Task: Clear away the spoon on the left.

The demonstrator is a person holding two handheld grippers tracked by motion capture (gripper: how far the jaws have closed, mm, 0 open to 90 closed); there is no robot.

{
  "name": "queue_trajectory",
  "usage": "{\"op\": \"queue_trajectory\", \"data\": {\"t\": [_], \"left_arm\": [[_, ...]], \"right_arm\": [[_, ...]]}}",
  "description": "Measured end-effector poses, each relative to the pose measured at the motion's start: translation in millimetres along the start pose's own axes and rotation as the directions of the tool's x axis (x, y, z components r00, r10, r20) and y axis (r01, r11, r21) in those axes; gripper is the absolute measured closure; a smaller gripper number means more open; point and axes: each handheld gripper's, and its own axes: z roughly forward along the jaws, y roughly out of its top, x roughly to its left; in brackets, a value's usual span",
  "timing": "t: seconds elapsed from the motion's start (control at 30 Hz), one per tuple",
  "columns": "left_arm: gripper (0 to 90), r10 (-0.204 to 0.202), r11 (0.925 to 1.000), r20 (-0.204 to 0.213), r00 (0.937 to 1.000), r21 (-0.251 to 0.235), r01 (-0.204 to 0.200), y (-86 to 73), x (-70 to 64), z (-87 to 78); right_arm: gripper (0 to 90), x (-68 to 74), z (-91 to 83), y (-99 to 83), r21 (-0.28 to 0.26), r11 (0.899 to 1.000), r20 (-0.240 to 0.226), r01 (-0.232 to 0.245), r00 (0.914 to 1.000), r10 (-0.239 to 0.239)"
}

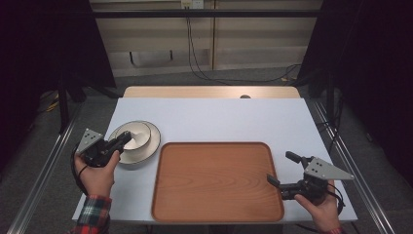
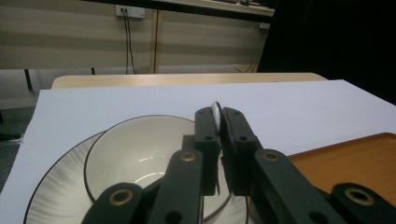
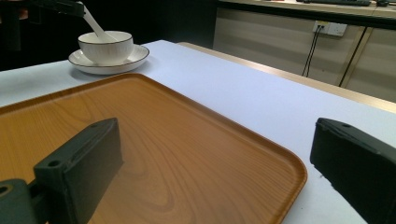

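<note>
- Wooden tray (image 1: 217,181), nearest the camera at 6 o'clock, bare.
- White table (image 1: 229,119); dim room, wall cables beyond.
- Plate (image 1: 150,145) carrying bowl (image 1: 135,135), 9 o'clock.
- Right gripper (image 1: 282,169): jaws spread, idle.
- Left gripper (image 1: 124,140): clamped on spoon (image 3: 95,24) in bowl; next, probably lift clear.

Even overhead light on the white table (image 1: 219,122), dark surroundings, slightly soft, grainy frames, blurred near claws.

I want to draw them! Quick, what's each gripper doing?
Left gripper: closed on the white spoon over the bowl.
Right gripper: open, holding nothing.
</note>
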Motion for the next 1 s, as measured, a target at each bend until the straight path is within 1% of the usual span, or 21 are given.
{"op": "queue_trajectory", "data": {"t": [0.07,0.1,0.13,0.17,0.27,0.37,0.43,0.47,0.53,0.6,0.7,0.87,1.0], "left_arm": [[85.5,-0.004,1.0000,0.005,1.0000,-0.003,0.004,2.1,0.6,2.8],[85.5,0.000,1.0000,-0.004,1.0000,0.001,0.000,4.4,0.8,5.1],[85.4,0.000,1.0000,-0.004,1.0000,0.001,0.000,4.4,0.8,5.1],[85.4,-0.003,1.0000,0.002,1.0000,0.000,0.003,5.0,1.6,6.3],[85.4,-0.012,0.9999,-0.004,0.9999,-0.007,0.011,7.3,3.4,10.3],[85.4,-0.008,1.0000,-0.005,1.0000,-0.002,0.008,9.6,3.5,13.1],[85.4,-0.007,1.0000,-0.008,0.9999,-0.001,0.007,10.3,3.6,14.2],[85.4,-0.003,1.0000,-0.001,1.0000,-0.003,0.003,10.9,4.3,15.4],[85.4,-0.007,1.0000,-0.011,0.9999,-0.004,0.007,12.1,4.3,17.8],[85.3,-0.009,0.9999,-0.004,0.9999,-0.009,0.009,13.3,5.5,20.2],[85.4,-0.012,0.9999,-0.016,0.9998,-0.012,0.012,14.9,6.0,24.4],[85.4,-0.017,0.9997,-0.012,0.9998,-0.017,0.017,16.2,6.7,28.5],[85.4,-0.022,0.9995,-0.021,0.9995,-0.023,0.022,17.6,8.3,33.1]], "right_arm": [[1.9,-0.1,-0.2,0.0,0.002,1.000,-0.001,0.000,1.0000,0.000],[1.9,-0.3,-0.8,0.2,0.000,1.000,-0.004,0.001,1.0000,-0.001],[1.9,-0.3,-0.8,0.2,0.000,1.000,-0.004,0.001,1.0000,-0.001],[1.8,0.2,-0.9,0.2,0.000,1.000,-0.008,-0.009,0.9999,0.009],[1.7,0.1,-0.6,0.0,-0.003,1.000,-0.016,0.002,0.9999,-0.002],[1.4,-0.1,-0.9,0.1,-0.011,1.000,-0.022,0.001,0.9998,-0.002],[1.4,-0.1,-0.7,0.1,-0.013,1.000,-0.020,-0.004,0.9998,0.003],[1.4,-0.1,-0.7,0.1,-0.013,1.000,-0.020,-0.004,0.9998,0.003],[1.4,0.1,-0.8,-0.1,-0.009,1.000,-0.018,-0.009,0.9998,0.009],[1.4,0.0,-0.9,-0.2,-0.006,1.000,-0.019,-0.006,0.9998,0.006],[1.4,-0.3,-0.6,-0.5,-0.004,1.000,-0.017,-0.006,0.9998,0.006],[1.4,-0.5,-0.9,-0.5,-0.004,1.000,-0.017,-0.007,0.9998,0.007],[1.5,-0.4,-1.1,-0.5,-0.005,1.000,-0.015,-0.010,0.9998,0.010]]}}
